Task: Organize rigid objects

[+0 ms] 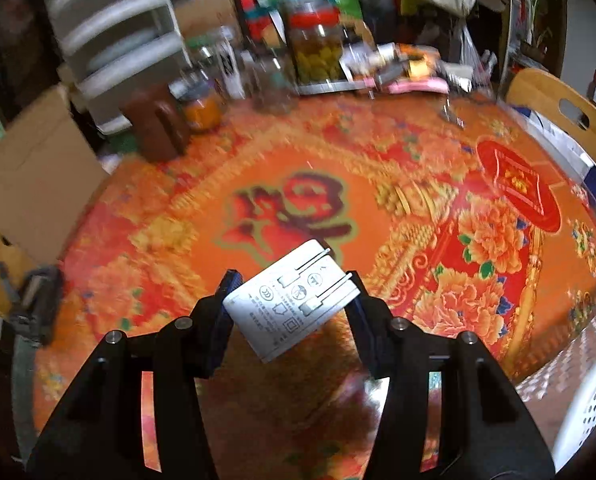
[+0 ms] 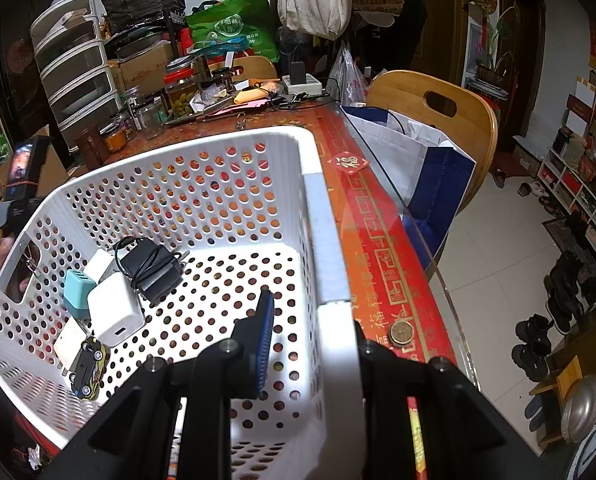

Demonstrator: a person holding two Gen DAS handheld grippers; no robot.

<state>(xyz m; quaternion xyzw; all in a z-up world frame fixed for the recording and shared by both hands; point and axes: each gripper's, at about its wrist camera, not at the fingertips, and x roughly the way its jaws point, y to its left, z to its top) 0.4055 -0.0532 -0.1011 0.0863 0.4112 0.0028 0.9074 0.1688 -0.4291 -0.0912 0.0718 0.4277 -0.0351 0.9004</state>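
Left gripper (image 1: 293, 300) clenched the white charger (image 1: 293, 300) across its flat sides: light, stiff, slick plastic, judged secure. Right gripper (image 2: 314, 312) clamped the white basket (image 2: 334, 264) wall at 12 o'clock.

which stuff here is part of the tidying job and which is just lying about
Job:
white charger in left gripper
white basket, wall gripped by right gripper
chargers and toy car inside

Lying about:
pickle jar
coin
wooden chair
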